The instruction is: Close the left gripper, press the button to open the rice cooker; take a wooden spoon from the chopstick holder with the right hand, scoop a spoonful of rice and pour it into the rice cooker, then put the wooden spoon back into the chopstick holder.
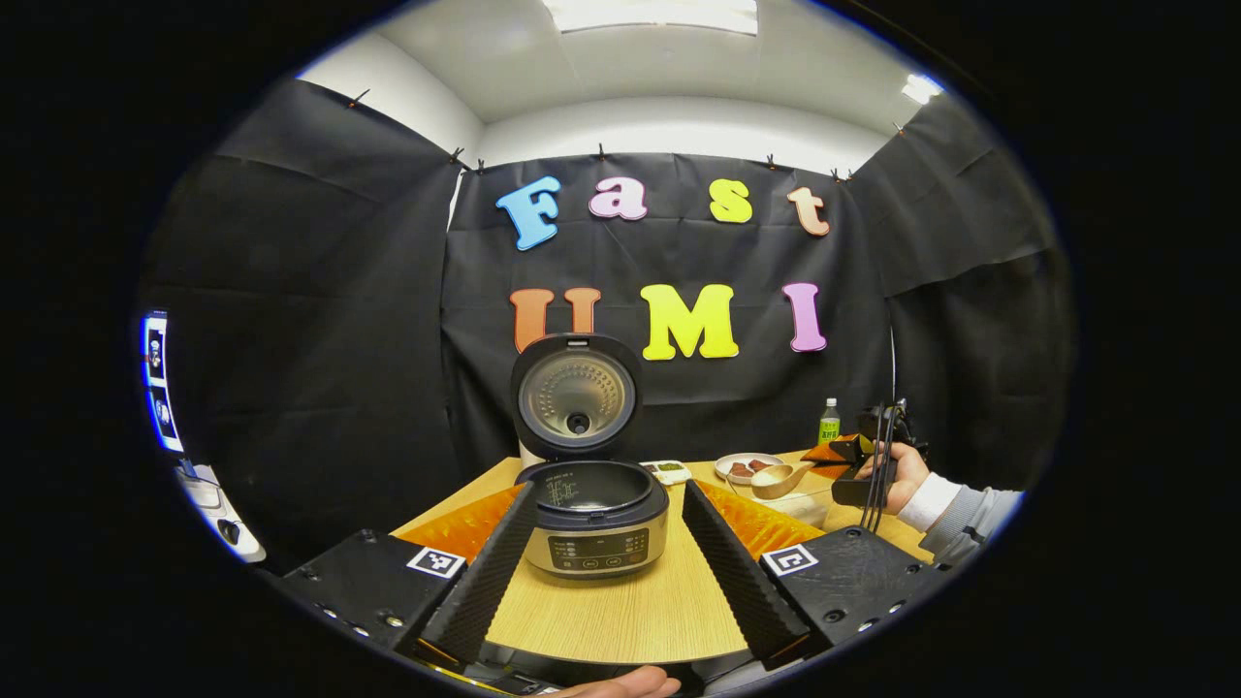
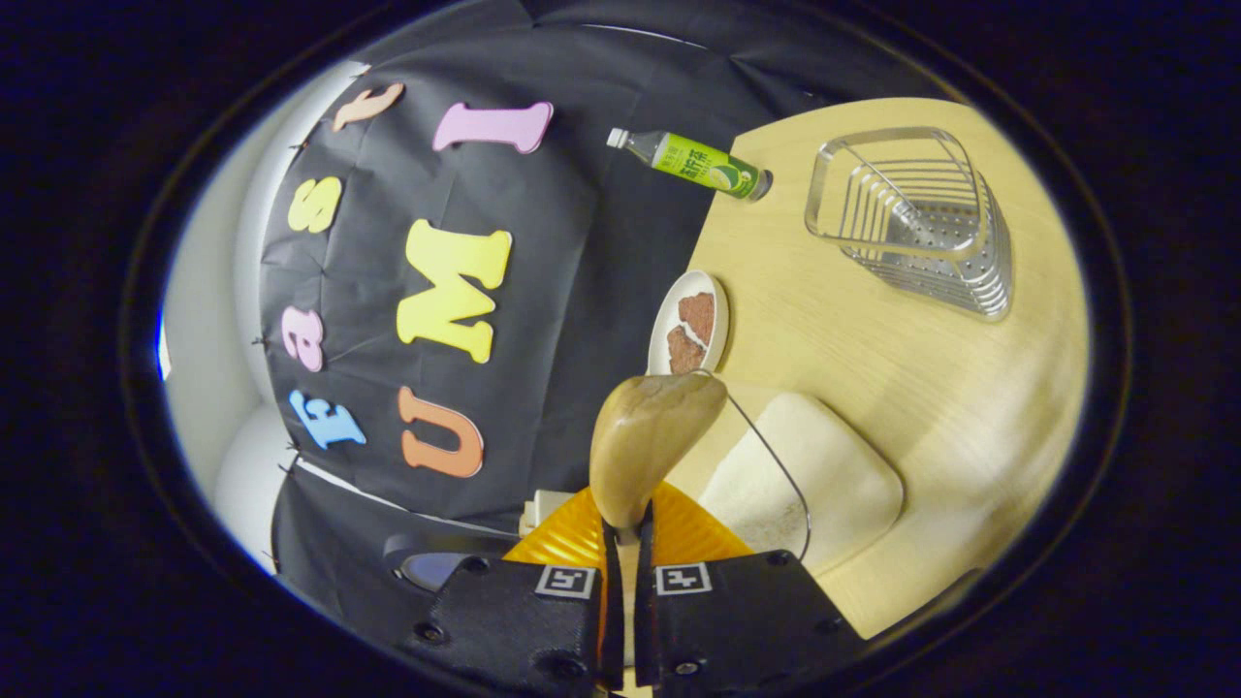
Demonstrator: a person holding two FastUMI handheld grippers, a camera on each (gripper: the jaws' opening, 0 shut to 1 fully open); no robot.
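Note:
The rice cooker (image 1: pixel 593 528) stands open on the wooden table (image 1: pixel 620 611), its lid (image 1: pixel 577 396) raised upright. My left gripper (image 1: pixel 609 490) is open in front of it, a finger on each side of the pot and touching nothing. My right gripper (image 2: pixel 628 528) is shut on the handle of the wooden spoon (image 2: pixel 650 441). The spoon's bowl hangs over the edge of a clear box of rice (image 2: pixel 805 480). In the left gripper view a hand holds the right gripper (image 1: pixel 855 475) at the right, the wooden spoon (image 1: pixel 780 478) pointing left above the rice box (image 1: pixel 803 506). The metal chopstick holder (image 2: pixel 916 223) stands farther off.
A small plate (image 2: pixel 688 325) with red-brown pieces sits beyond the rice box, near the table's far edge. A green bottle (image 2: pixel 693 160) stands by the black cloth wall. A white item (image 1: pixel 667 471) lies behind the cooker. Screens (image 1: pixel 155 378) glow at far left.

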